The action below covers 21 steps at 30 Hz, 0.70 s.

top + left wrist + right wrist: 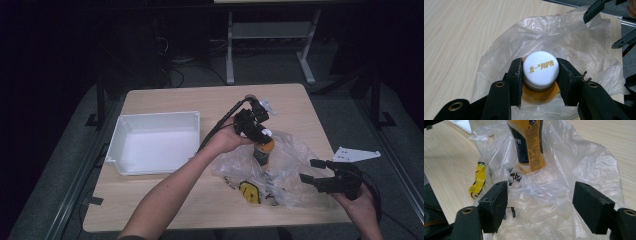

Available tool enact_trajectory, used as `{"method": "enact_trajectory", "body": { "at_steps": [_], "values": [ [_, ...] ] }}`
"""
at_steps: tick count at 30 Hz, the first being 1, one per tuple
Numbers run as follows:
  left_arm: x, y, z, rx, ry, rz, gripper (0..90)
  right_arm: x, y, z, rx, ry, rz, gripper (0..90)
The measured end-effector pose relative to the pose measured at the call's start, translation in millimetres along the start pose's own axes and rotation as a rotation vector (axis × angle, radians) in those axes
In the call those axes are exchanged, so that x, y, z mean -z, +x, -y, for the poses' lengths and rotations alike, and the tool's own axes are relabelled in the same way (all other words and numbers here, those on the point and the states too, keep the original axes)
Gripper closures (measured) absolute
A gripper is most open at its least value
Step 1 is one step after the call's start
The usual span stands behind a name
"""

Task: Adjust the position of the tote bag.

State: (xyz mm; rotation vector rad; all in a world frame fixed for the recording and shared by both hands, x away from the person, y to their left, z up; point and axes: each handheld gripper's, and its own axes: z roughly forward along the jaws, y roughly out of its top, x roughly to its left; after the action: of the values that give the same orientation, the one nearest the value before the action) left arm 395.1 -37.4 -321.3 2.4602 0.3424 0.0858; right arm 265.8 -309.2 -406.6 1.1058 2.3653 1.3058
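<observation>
- The bottle (263,150) was held upright by its white cap (540,69), which was clamped between the jaws of the left gripper (261,134), above the plastic bag (292,165) right of the white tray (152,142).
- The right gripper (316,170) was held wide open at the bag's right edge, with nothing gripped and the bottle left of it.

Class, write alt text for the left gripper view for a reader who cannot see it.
The left gripper is shut on a bottle's white cap, seen from above. The bottle stands in a crumpled clear plastic bag on a wooden table.
</observation>
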Motion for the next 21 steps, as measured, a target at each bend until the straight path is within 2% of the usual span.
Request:
{"method": "enact_trajectory", "body": {
  "at_steps": [6,10,21],
  "values": [
    [-0.2,-0.2,-3.2,0.015,0.015,-0.007,59.0,-0.5,-0.9,1.0,-0.002,0.004,0.004,27.3],
    [1.9,-1.2,-5.1,0.011,0.007,-0.013,59.0,0.1,-1.4,1.7,-0.004,0.003,0.008,27.2],
    [25.1,-9.7,-19.4,0.006,-0.008,-0.015,59.1,-0.3,-2.6,3.2,-0.007,0.004,0.011,27.0]
  ]
}}
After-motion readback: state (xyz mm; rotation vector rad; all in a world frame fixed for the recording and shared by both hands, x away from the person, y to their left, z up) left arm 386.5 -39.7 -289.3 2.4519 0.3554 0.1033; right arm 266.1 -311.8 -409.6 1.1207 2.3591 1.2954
